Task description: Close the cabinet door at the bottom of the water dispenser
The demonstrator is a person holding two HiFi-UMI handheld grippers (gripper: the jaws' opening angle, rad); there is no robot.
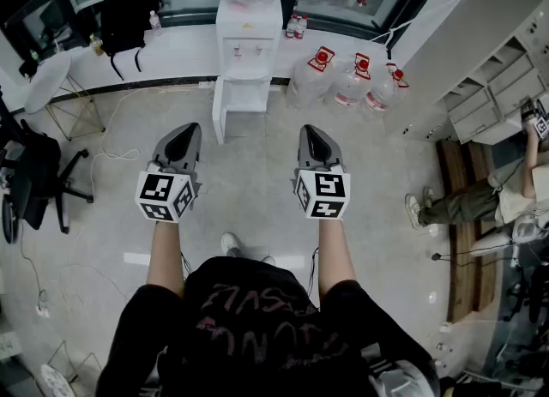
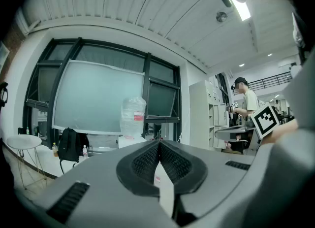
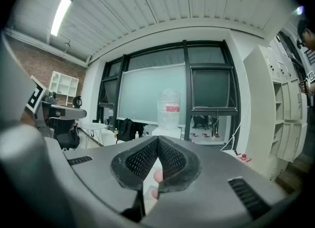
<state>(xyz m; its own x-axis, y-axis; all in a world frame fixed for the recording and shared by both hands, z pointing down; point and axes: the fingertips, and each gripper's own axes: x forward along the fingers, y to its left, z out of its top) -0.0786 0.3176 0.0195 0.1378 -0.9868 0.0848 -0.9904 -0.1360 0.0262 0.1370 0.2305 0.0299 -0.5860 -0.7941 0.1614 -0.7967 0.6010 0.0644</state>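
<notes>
The white water dispenser stands against the far window wall with a large bottle on top. Its bottom cabinet door hangs open, swung out on the left side of the cabinet. My left gripper and right gripper are held side by side over the floor, well short of the dispenser, both shut and empty. In the left gripper view the jaws meet at the tips, with the dispenser's bottle beyond them. The right gripper also points at the bottle.
Several full water bottles lie on the floor right of the dispenser. A black office chair, a round white table and a black backpack are at the left. White lockers and a seated person are at the right.
</notes>
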